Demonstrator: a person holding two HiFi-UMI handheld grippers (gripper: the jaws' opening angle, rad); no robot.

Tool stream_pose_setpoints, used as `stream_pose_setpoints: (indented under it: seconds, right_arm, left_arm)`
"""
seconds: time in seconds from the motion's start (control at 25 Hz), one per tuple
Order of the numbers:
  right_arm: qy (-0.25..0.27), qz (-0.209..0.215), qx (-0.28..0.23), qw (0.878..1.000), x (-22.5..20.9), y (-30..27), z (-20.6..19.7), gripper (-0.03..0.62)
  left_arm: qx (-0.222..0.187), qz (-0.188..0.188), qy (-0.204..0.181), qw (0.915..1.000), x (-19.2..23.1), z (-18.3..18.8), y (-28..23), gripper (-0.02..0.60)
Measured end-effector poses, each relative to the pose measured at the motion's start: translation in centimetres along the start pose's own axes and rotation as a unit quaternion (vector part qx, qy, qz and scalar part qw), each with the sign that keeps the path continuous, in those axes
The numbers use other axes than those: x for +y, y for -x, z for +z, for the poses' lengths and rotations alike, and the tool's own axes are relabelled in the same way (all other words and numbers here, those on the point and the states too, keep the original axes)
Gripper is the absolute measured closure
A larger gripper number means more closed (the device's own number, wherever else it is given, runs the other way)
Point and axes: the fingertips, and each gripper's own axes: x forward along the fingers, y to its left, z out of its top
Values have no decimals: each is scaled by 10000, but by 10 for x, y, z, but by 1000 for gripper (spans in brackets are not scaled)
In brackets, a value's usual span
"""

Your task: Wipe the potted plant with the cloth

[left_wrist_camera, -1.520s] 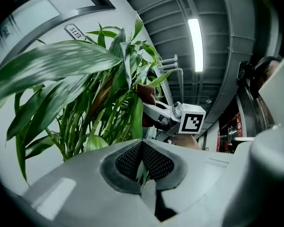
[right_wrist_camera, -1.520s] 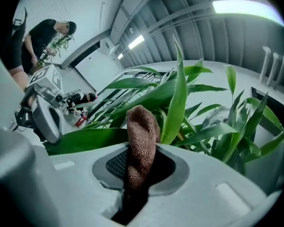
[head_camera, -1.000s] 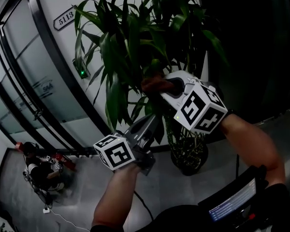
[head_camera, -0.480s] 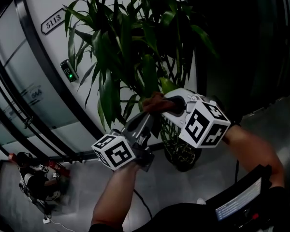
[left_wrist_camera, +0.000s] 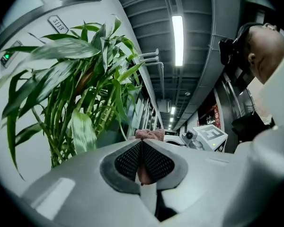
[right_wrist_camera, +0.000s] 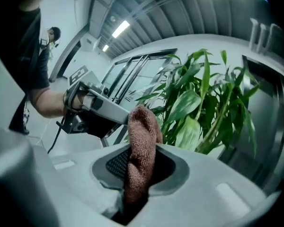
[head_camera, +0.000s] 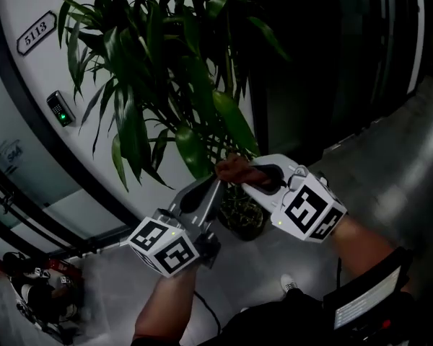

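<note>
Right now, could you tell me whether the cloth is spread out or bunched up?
Bunched up: the cloth stands as a narrow wad pinched between the right gripper's fingers.

cloth: reddish-brown terry cloth (right_wrist_camera: 141,126), folded into a rounded hump and standing upright
cloth's place: clamped between the jaws of the right gripper (right_wrist_camera: 141,155), its top poking out past them, just below the lowest leaves
potted plant: tall potted plant (head_camera: 166,85) with long glossy green leaves, arching and drooping
pot: dark, round pot (head_camera: 239,215) standing on the floor, low under the cloth
</note>
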Motion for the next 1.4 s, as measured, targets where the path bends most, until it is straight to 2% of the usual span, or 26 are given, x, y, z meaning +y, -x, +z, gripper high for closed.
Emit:
stream_pose_setpoints:
  seconds: [0.12, 0.2, 0.32, 0.48, 0.68, 0.88, 1.04, 1.2, 1.4]
  right_arm:
    - [-868, -6, 12, 9962, 25, 17, -30, 531]
    - [-1354, -5, -14, 9908, 39, 27, -44, 531]
    - [-2015, -28, -280, 9791, 49, 39, -53, 531]
    - [-2558, -49, -600, 9648, 50, 60, -69, 531]
    - [-2922, -21, -601, 9545, 46, 106, -114, 531]
    - [-3208, 94, -646, 9449, 36, 171, -154, 531]
    - [-3317, 378, -795, 9393, 39, 225, -172, 531]
    - [-3392, 728, -822, 9343, 51, 259, -192, 531]
    - [-3770, 1059, -881, 9159, 59, 289, -197, 531]
  left_arm:
    - [162, -128, 86, 9997, -13, -29, 6, 563]
    - [234, -28, 14, 9997, -13, -46, 15, 565]
    - [309, 382, -42, 9988, 0, -65, 37, 565]
    - [414, 943, 122, 9946, 6, -98, 58, 565]
    - [301, 1553, 337, 9868, -32, -127, 67, 565]
    - [221, 2065, 389, 9774, -90, -160, 46, 565]
    - [131, 2320, 503, 9713, -149, -192, 28, 565]
    - [170, 2610, 638, 9631, -191, -221, 17, 565]
    - [253, 3073, 616, 9493, -220, -223, 22, 565]
